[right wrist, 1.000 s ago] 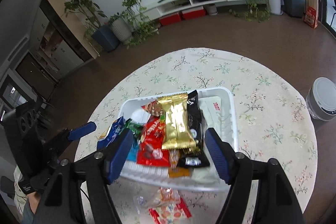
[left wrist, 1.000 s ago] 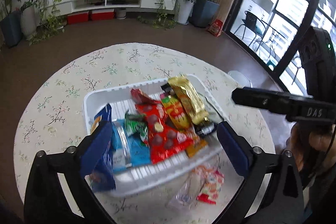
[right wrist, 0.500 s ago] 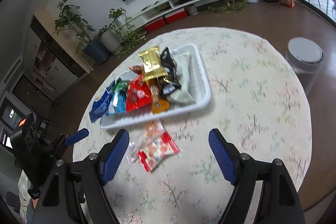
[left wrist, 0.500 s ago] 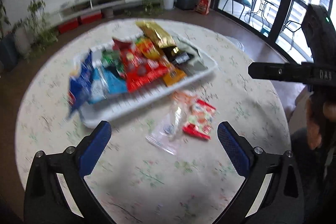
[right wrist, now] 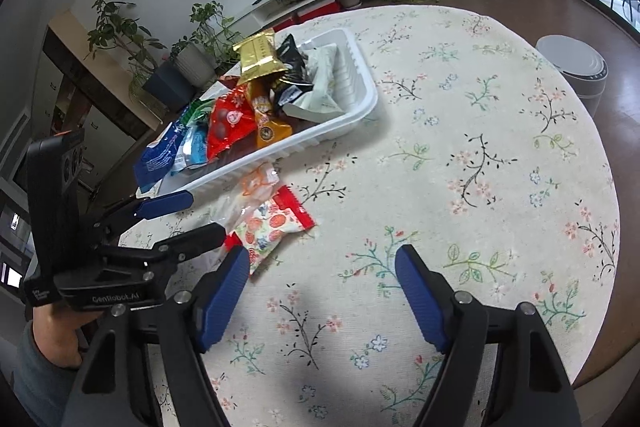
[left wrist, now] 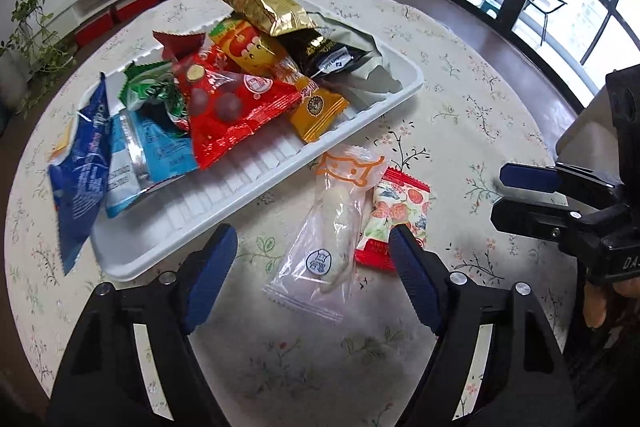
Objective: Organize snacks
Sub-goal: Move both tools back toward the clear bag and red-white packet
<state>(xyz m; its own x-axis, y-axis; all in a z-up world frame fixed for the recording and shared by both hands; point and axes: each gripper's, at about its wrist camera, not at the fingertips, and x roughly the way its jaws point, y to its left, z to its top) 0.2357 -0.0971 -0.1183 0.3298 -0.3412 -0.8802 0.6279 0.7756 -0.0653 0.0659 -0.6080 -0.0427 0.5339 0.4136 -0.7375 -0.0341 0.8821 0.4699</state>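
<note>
My left gripper (left wrist: 313, 263) has dropped from over the tray (left wrist: 256, 183) and its jaws have just been closing in; they now straddle the clear-wrapped snack (left wrist: 332, 227), not yet pressing it. The strawberry packet (left wrist: 396, 215) lies touching it, both just outside the tray's near rim. My right gripper (right wrist: 320, 283) stands wide and empty over bare worktop (right wrist: 480, 147), with free room to its right.
</note>
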